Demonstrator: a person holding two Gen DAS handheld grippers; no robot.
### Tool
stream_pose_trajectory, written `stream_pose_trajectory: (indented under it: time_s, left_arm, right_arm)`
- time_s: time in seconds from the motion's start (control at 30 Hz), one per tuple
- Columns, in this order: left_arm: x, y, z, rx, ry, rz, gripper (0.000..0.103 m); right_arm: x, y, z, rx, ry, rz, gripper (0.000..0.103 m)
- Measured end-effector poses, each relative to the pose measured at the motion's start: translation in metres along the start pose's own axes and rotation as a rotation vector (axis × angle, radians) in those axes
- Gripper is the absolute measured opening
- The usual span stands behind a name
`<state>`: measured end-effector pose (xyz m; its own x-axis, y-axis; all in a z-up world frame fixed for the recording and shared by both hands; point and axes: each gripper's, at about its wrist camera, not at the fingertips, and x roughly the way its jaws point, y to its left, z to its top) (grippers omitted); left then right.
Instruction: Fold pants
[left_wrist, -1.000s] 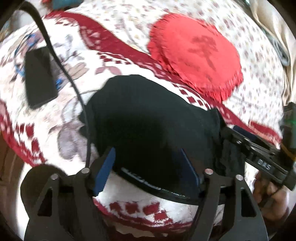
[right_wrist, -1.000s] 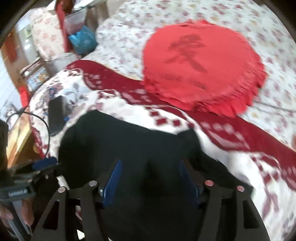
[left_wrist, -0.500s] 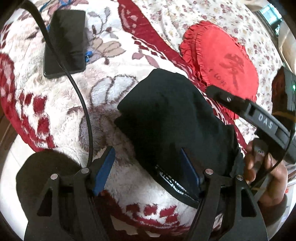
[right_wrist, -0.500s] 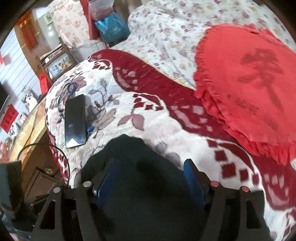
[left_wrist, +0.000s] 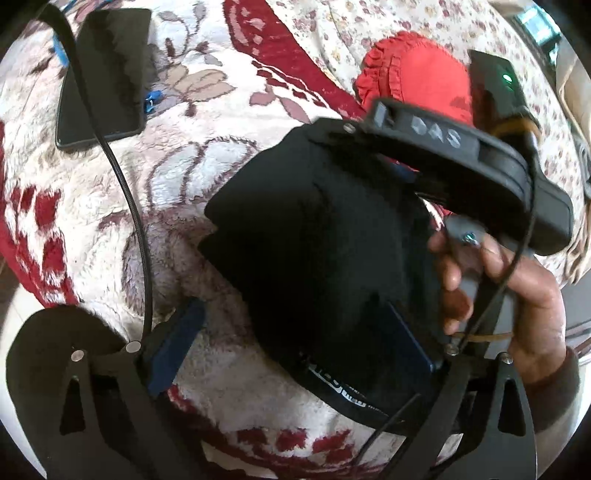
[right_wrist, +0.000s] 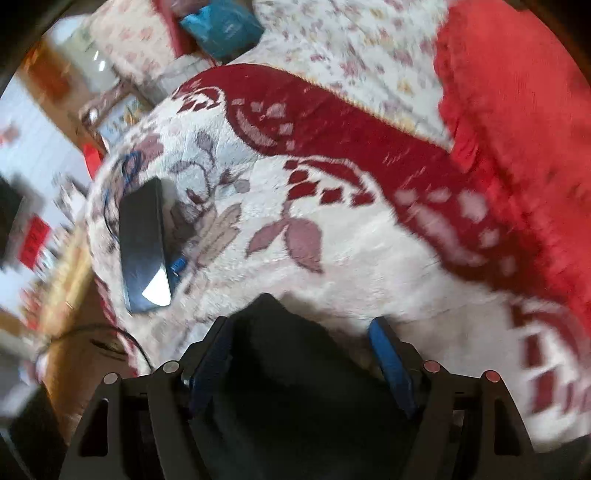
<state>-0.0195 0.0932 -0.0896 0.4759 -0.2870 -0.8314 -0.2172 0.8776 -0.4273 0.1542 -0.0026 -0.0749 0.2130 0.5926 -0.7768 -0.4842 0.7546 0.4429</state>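
Note:
The black pants (left_wrist: 321, 236) lie folded into a compact bundle on the fleecy cream-and-red blanket (left_wrist: 207, 173). My left gripper (left_wrist: 295, 347) is open; its right pad rests against the bundle's near edge by the printed waistband, its left pad stands over bare blanket. My right gripper (right_wrist: 303, 350) is open, and the pants (right_wrist: 295, 387) lie between its blue pads (right_wrist: 388, 358). In the left wrist view the right gripper's black body (left_wrist: 461, 155) and the hand holding it sit over the bundle's right side.
A black phone (left_wrist: 103, 74) lies on the blanket to the left, with a blue cable beside it; it also shows in the right wrist view (right_wrist: 142, 243). A red frilled cushion (right_wrist: 517, 129) lies at the back right. A black cord (left_wrist: 129, 192) crosses the left wrist view.
Both grippers have shifted left with the folded bundle. The right gripper has swung over the bundle's right side and closer to the left camera. The right wrist view is blurred by motion.

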Motion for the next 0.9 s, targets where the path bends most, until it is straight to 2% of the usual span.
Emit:
stream_pose_trajectory:
  time_s: [0.03, 0.1, 0.13, 0.2, 0.27, 0.33, 0.43, 0.57, 0.73, 0.9]
  left_arm:
    - [-0.002, 0.001, 0.000, -0.004, -0.014, -0.012, 0.096]
    - [-0.008, 0.003, -0.001, -0.015, -0.053, -0.025, 0.075]
    - [-0.009, 0.003, -0.001, -0.009, -0.056, -0.020, 0.061]
    - [-0.010, 0.003, 0.000, -0.012, -0.052, -0.011, 0.060]
    - [-0.010, 0.002, -0.002, -0.009, -0.061, 0.009, 0.050]
    - [-0.010, 0.000, -0.003, 0.008, -0.063, 0.041, 0.041]
    - [-0.013, -0.002, -0.003, 0.023, -0.065, 0.049, 0.031]
    - [-0.024, -0.008, -0.005, 0.048, -0.099, 0.050, 0.026]
    - [-0.047, -0.025, -0.006, 0.090, -0.148, 0.021, 0.024]
    - [-0.076, -0.061, -0.018, 0.203, -0.213, -0.022, 0.024]
  right_arm:
    - [-0.001, -0.002, -0.002, 0.022, -0.029, 0.006, 0.072]
    - [-0.005, -0.005, -0.004, 0.043, -0.053, 0.007, 0.055]
    - [-0.008, -0.008, -0.004, 0.054, -0.057, 0.015, 0.053]
    - [-0.014, -0.016, -0.005, 0.090, -0.061, 0.063, 0.042]
    - [-0.017, -0.016, -0.006, 0.091, -0.066, 0.085, 0.030]
    - [-0.020, -0.009, -0.008, 0.057, -0.071, 0.067, 0.028]
    - [-0.029, 0.004, -0.009, -0.001, -0.086, 0.027, 0.024]
    - [-0.053, 0.009, -0.009, -0.006, -0.135, 0.038, 0.022]
    - [-0.088, 0.009, -0.013, -0.001, -0.192, 0.063, 0.021]
    - [-0.136, -0.005, -0.027, 0.031, -0.272, 0.099, 0.021]
